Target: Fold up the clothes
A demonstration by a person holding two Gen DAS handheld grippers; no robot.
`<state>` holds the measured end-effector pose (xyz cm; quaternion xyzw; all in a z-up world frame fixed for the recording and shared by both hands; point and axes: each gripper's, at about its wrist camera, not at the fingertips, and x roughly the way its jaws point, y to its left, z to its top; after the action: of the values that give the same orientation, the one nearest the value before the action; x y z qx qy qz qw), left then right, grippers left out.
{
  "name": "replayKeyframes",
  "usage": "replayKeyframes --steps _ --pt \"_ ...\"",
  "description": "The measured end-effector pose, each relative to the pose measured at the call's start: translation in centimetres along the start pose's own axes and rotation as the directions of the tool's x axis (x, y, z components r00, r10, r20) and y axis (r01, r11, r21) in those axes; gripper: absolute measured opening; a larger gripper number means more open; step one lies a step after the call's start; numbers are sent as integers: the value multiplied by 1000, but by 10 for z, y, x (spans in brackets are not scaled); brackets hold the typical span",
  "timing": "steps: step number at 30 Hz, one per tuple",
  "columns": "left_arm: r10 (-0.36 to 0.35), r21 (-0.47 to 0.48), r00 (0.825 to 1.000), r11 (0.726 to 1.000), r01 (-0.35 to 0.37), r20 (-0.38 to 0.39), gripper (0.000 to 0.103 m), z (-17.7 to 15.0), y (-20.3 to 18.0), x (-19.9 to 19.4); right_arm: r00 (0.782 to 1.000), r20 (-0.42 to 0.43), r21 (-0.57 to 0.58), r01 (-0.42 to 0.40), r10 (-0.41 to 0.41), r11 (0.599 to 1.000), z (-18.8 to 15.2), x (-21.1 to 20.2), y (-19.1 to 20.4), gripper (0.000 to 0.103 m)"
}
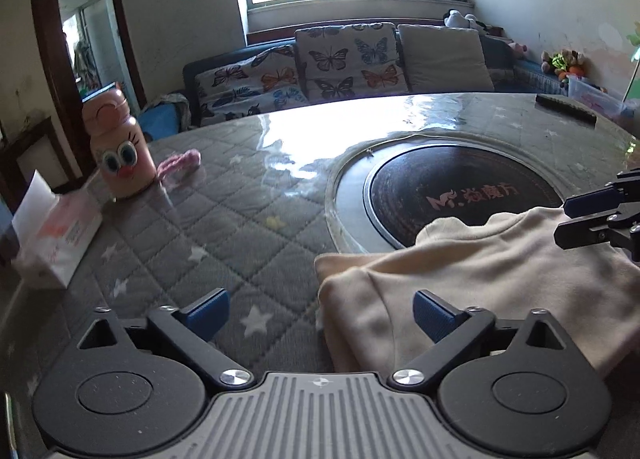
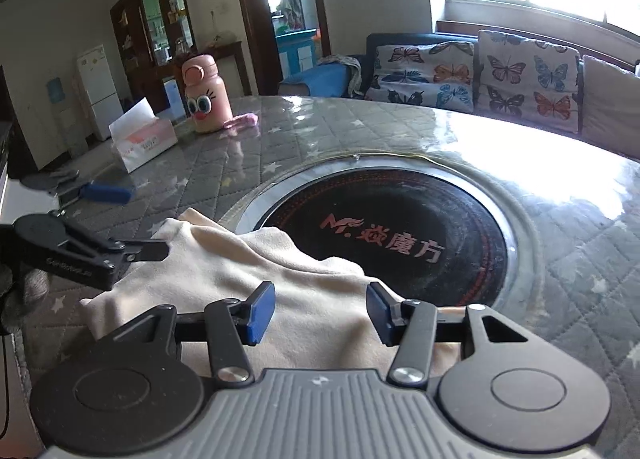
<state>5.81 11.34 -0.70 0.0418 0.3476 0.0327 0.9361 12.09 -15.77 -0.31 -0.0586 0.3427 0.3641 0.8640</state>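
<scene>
Cream folded fleece garment (image 1: 480, 279) lies on the near side of the round table with grey quilted star-print cover under clear plastic (image 1: 192, 227), its far edge overlapping the black round induction hob set in the table centre (image 2: 400, 227). Left gripper (image 1: 320, 319): jaws wide, nothing between the blue pads, hovering over the garment's left edge. Right gripper (image 2: 322, 313): jaws spread moderately, empty, above the garment's right part. Left view alone shows the dark flat remote-like bar (image 1: 566, 108) at the far table edge and the plush toys (image 1: 560, 61) by the wall. Right view alone shows the glass-front cabinet (image 2: 156, 23) and white fridge (image 2: 94, 87). Both show the pink cartoon-face bottle (image 1: 120, 147), white tissue box (image 2: 142, 135) and butterfly-print sofa cushions (image 1: 344, 59).
</scene>
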Motion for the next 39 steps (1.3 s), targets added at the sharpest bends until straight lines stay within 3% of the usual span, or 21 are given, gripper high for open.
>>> replayKeyframes --steps 6,12,17,29,39 --pt "-45 -72 999 996 43 -26 80 -13 3 -9 999 14 63 41 -42 997 -12 -17 -10 51" --pt "-59 -120 998 991 56 -15 81 -26 13 -32 998 21 76 60 -62 995 -23 -35 -13 51" --pt "-84 -106 996 991 82 -12 82 -42 14 -54 999 23 46 36 -37 998 -29 -39 -3 52" --pt "-50 -96 997 994 44 -55 83 -59 13 -53 999 -8 -3 34 -34 999 -42 -30 13 53" --pt "-59 -110 998 992 59 -3 85 -37 1 -55 999 21 -91 27 -25 996 -34 -33 34 56"
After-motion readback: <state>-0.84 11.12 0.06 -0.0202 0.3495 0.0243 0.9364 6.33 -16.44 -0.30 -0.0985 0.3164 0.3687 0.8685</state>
